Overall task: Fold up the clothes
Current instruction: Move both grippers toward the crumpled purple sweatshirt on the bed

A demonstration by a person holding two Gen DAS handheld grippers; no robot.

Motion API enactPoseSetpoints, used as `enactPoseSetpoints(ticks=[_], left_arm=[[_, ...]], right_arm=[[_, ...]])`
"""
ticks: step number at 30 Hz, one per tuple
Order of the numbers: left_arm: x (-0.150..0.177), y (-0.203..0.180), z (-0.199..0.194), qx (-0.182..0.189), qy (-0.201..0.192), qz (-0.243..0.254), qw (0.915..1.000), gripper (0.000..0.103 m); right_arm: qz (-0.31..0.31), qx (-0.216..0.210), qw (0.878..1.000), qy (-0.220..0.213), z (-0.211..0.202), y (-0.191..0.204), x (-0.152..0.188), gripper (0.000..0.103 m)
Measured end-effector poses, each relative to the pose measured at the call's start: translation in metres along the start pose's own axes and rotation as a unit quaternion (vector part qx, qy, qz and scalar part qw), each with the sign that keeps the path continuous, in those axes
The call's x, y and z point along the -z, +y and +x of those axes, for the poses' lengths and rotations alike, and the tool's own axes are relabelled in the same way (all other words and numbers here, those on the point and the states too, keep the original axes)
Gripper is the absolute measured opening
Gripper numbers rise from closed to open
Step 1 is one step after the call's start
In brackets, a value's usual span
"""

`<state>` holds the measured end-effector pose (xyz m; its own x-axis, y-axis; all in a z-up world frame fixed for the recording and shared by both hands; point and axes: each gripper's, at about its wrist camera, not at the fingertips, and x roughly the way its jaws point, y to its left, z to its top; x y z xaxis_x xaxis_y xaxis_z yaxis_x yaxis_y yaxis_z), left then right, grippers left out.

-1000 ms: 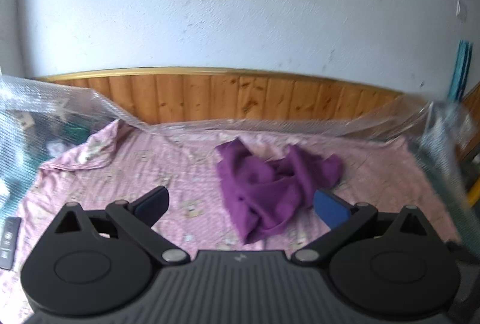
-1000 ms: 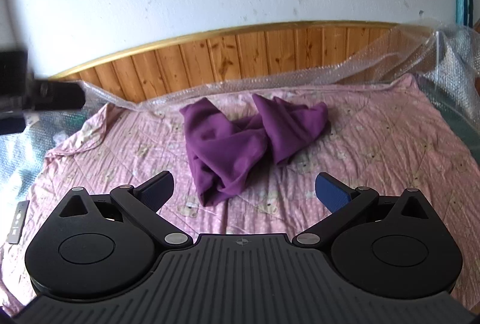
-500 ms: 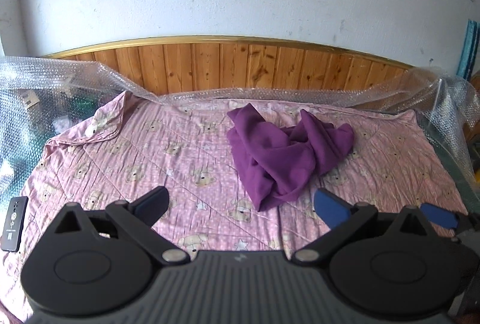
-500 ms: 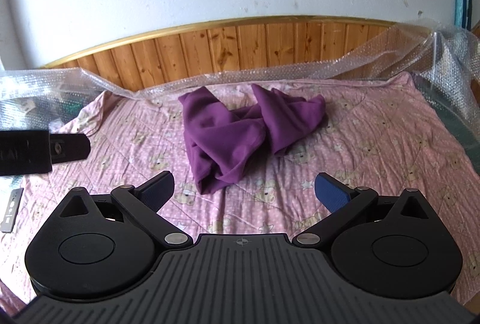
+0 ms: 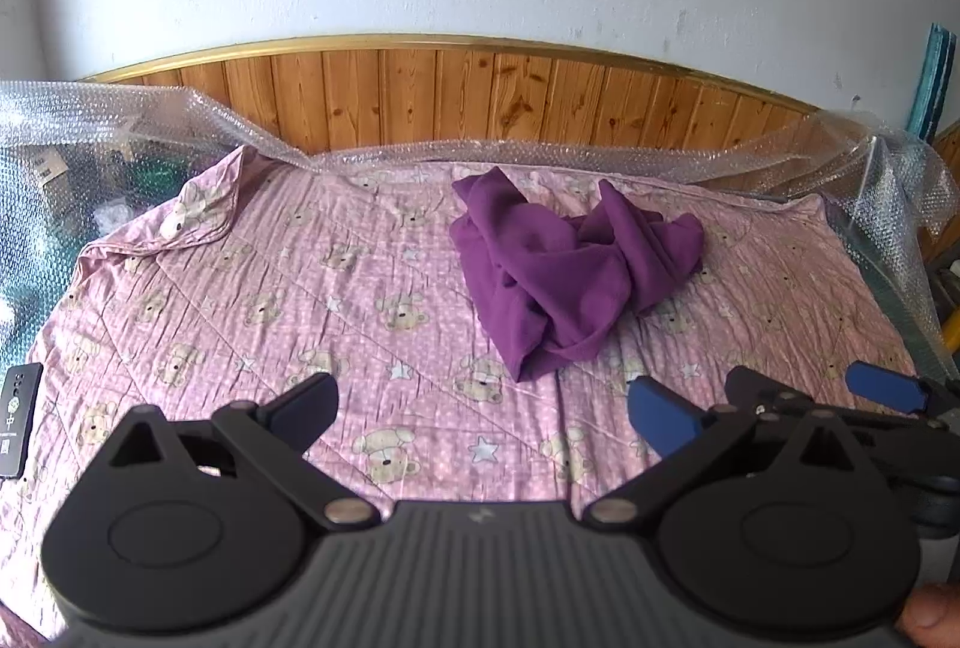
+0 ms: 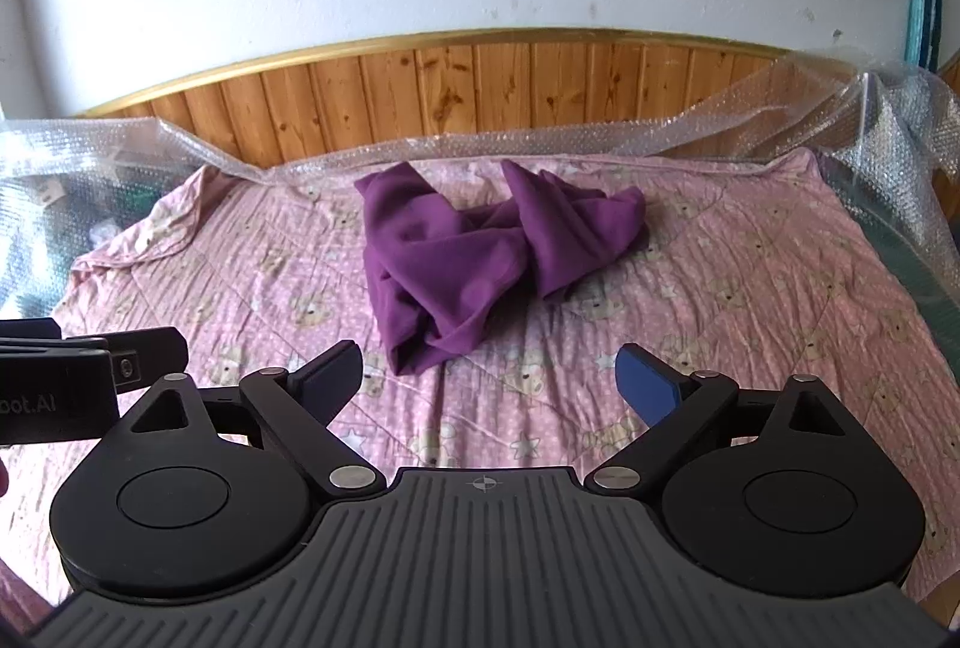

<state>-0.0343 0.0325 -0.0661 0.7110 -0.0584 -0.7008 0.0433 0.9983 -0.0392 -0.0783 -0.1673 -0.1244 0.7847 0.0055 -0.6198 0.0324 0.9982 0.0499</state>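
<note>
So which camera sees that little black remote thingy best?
The left wrist view. The small black rectangular remote control lies at the left edge of the pink bear-print quilt, with its buttons showing. The right wrist view does not show it; the other gripper fills that corner.

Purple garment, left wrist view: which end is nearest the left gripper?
The narrow folded end of the purple garment, hanging toward the camera, is nearest the open left gripper. The two other lobes lie farther back, toward the wooden headboard.
</note>
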Motion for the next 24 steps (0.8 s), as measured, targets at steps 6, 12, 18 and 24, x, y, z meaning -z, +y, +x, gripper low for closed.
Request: enactPoseSetpoints(ticks=[6,12,18,24], left_arm=[[-0.002,-0.003,0.004,-0.002,0.009,0.006,0.9999,0.103],[0.003,-0.001,0.011,-0.003,0.016,0.008,0.9998,0.103],[0.007,-0.003,0.016,-0.003,0.021,0.012,0.9997,0.103],[0.01,-0.002,0.02,0.007,0.026,0.01,0.9996,0.103]], right_arm=[[-0.006,0.01,1.0,0.005,0.002,0.001,0.0,0.092],[-0.009,0.014,1.0,0.01,0.005,0.0,0.001,0.092],[-0.009,0.013,1.0,0.013,0.006,0.0,0.002,0.09],[-0.01,0.015,1.0,0.014,0.009,0.0,0.001,0.086]])
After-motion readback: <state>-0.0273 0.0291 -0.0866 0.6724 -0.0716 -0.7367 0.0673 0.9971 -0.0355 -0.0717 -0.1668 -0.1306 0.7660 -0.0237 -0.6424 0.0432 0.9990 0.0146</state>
